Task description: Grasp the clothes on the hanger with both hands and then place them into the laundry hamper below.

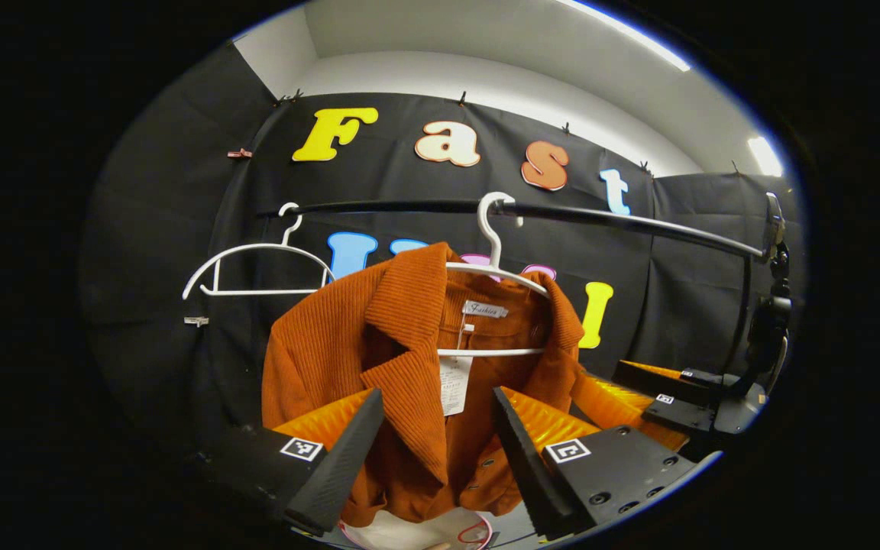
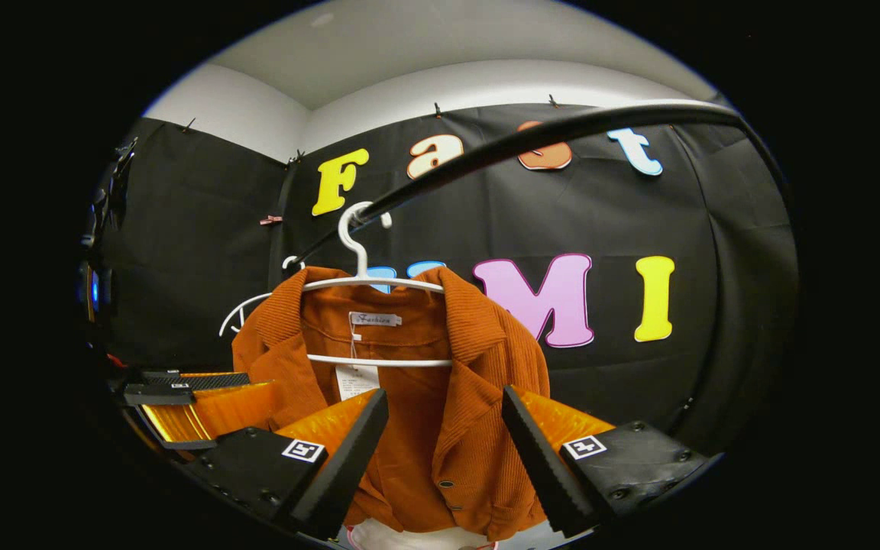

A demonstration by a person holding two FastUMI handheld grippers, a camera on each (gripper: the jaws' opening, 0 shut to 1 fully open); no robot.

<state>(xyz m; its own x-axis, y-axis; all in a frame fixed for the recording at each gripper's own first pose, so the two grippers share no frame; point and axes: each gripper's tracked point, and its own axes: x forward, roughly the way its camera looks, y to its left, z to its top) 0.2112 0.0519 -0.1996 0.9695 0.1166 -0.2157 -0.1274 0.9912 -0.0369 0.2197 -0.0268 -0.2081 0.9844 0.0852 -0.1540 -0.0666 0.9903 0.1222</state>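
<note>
Orange jacket (image 1: 409, 367) (image 2: 417, 405) hanging on a white hanger (image 1: 495, 269) (image 2: 367, 284) from a black rail (image 1: 600, 218) (image 2: 532, 137), collar open, paper tag (image 1: 454, 386) (image 2: 354, 380) dangling inside. Just in front of the jacket, left gripper (image 1: 436, 443), jaws wide apart, nothing held, collar flap showing between the fingers. Right gripper (image 2: 440, 451) also open and empty, jacket front with its dark buttons showing between its fingers. Cannot tell if any finger touches the cloth. Something white with a red edge low down under the jacket (image 1: 425, 531), maybe the hamper, too little showing to tell. Second bare hanger (image 1: 257, 267) farther along the rail. Other gripper off to the side in each view (image 1: 669, 393) (image 2: 173, 389).
</note>
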